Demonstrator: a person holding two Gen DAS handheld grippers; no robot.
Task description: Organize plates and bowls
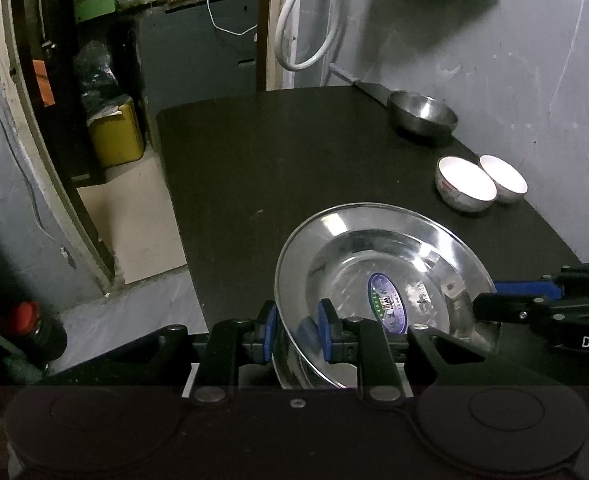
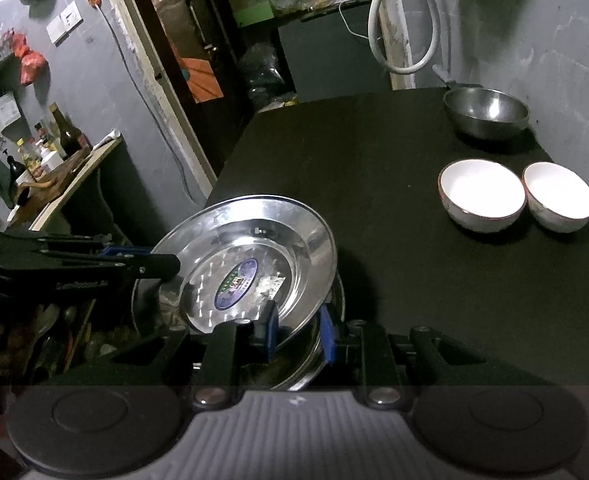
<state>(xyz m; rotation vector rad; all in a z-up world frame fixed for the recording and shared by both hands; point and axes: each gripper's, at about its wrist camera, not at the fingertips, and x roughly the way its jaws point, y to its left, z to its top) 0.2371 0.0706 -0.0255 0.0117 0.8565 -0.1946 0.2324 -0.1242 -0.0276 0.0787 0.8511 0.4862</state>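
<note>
A shiny steel plate [image 1: 378, 252] with an oval sticker is held tilted at the near edge of the black table [image 1: 278, 168]. My left gripper [image 1: 294, 330] is shut on its near-left rim. My right gripper [image 2: 299, 332] is shut on the plate [image 2: 254, 248] at its near-right rim, and it shows in the left wrist view [image 1: 490, 300] at the plate's right. Another steel plate [image 2: 322, 356] lies under the held one. Two white bowls [image 1: 465, 184] [image 1: 504, 178] stand side by side at the right. A steel bowl [image 1: 421, 114] stands at the far right corner.
A grey wall [image 1: 534, 80] runs along the table's right side. A white hose [image 1: 306, 20] hangs by the far corner. Left of the table is a doorway with a yellow canister [image 1: 116, 136]. A side shelf with bottles [image 2: 54, 148] stands at the left.
</note>
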